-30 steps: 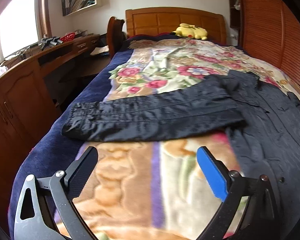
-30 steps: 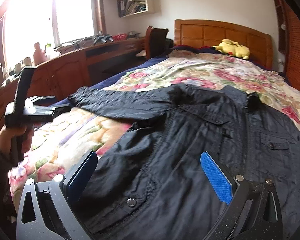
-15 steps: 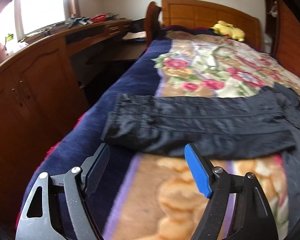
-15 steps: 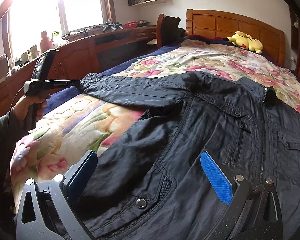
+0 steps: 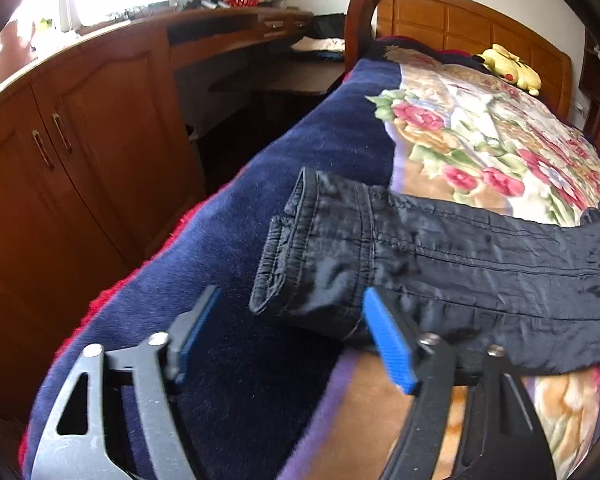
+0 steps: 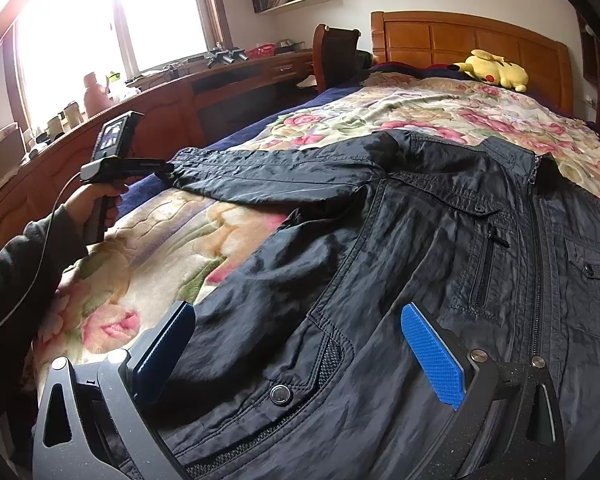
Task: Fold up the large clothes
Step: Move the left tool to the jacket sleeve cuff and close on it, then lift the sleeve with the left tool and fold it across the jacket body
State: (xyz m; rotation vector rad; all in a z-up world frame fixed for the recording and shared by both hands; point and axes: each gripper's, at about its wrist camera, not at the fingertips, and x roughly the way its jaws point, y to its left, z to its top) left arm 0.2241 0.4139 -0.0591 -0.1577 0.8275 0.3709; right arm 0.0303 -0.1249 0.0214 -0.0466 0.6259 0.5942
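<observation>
My left claw point(image 5: 288, 320) is spread open at the cuff end of the sleeve point(image 5: 440, 264) of the large black nylon jacket point(image 6: 440, 248); the elastic cuff point(image 5: 284, 256) lies just in front of the gap, and my right blue pad point(image 5: 388, 344) is beside the lower edge of the sleeve, but I cannot tell if it touches the cloth; nothing is gripped there. The jacket lies flat, front side up, on the bed with the flowered blanket point(image 6: 400, 112); its sleeve is stretched straight toward the dark blue border of the blanket point(image 5: 260, 184), the cuff resting on this border. My right claw point(image 6: 296, 340) is also wide open and holds nothing; it hangs low over the lower front of the jacket, near a metal snap button point(image 6: 281, 394). In the right wrist view my left hand point(image 6: 96, 204) holds the handle of the other tool at the sleeve end. A yellow plush toy point(image 6: 492, 70) lies by the wooden headboard point(image 6: 440, 36); a long wooden bench point(image 6: 220, 80) runs under the window.
</observation>
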